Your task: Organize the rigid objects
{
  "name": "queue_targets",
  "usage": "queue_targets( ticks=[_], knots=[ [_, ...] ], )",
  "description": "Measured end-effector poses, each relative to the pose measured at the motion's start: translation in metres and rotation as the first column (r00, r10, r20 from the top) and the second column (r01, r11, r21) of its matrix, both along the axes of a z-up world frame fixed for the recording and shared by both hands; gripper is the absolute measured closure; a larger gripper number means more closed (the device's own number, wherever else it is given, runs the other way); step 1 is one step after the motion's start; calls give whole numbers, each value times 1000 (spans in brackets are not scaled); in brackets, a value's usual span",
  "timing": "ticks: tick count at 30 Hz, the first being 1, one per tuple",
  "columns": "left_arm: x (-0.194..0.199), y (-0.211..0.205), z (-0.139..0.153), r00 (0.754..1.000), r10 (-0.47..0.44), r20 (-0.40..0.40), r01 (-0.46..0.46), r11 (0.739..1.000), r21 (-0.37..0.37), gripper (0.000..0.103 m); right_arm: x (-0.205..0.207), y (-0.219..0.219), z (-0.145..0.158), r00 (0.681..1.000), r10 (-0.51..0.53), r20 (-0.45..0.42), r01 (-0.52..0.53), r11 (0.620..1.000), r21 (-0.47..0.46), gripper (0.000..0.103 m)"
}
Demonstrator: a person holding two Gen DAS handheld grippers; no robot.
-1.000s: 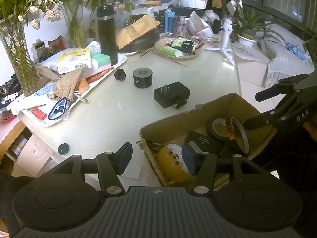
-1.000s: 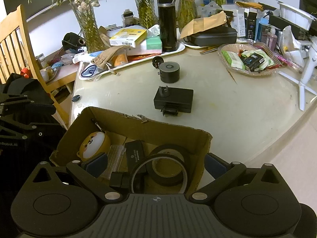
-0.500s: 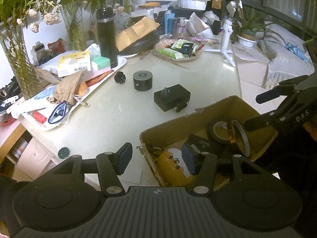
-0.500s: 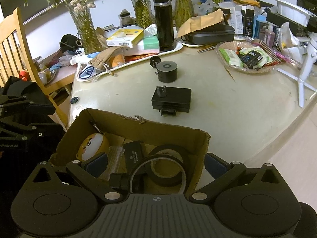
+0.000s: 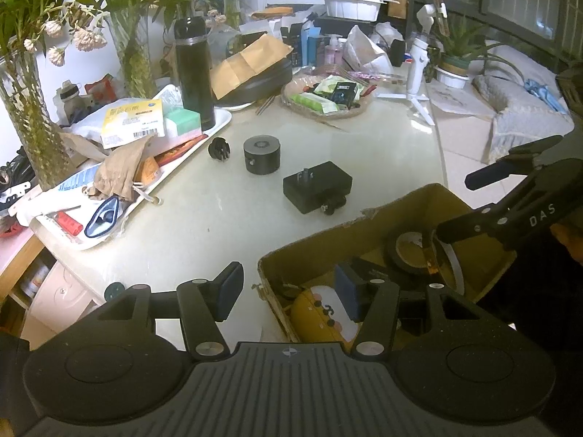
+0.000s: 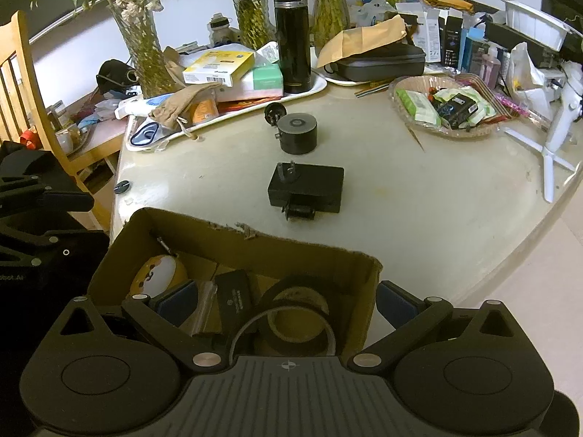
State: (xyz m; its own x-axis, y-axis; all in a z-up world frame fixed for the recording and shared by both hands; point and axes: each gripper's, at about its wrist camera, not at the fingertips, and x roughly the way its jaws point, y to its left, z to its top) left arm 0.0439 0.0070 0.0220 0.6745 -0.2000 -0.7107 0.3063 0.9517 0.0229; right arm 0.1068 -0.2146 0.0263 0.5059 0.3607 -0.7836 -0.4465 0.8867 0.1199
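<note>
A cardboard box (image 5: 313, 245) (image 6: 255, 247) sits at the table's near edge. It holds a yellow toy (image 6: 158, 273), tape rolls (image 6: 295, 315) and a black block (image 6: 235, 296). On the table beyond lie a black power adapter (image 5: 317, 186) (image 6: 306, 187), a black cylinder (image 5: 262, 154) (image 6: 297, 133) and a small black plug (image 5: 218, 148) (image 6: 272, 113). My left gripper (image 5: 288, 291) is open and empty, straddling the box's left wall. My right gripper (image 6: 286, 304) is open and empty, straddling the box's right wall.
A white tray (image 5: 218, 127) with boxes, a pouch and a black flask (image 5: 193, 73) stands at the left. A glass dish of packets (image 6: 444, 105), a white tripod (image 6: 554, 138), vases and a wooden chair (image 6: 22, 83) surround the table.
Both grippers have drawn back slightly and the views have shifted a little; the box and the table objects have not moved.
</note>
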Motion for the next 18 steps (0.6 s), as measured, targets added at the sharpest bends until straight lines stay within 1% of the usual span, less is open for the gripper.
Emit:
queue_targets(
  ticks=[8, 18],
  knots=[
    [6, 1, -2, 1000, 8, 3, -8, 1000, -10, 49, 21, 11, 3, 999, -36, -3, 36, 999, 0, 0],
    [8, 7, -4, 1000, 29, -2, -29, 999, -36, 49, 55, 29, -10, 996, -69, -50, 68, 998, -14, 0]
  ],
)
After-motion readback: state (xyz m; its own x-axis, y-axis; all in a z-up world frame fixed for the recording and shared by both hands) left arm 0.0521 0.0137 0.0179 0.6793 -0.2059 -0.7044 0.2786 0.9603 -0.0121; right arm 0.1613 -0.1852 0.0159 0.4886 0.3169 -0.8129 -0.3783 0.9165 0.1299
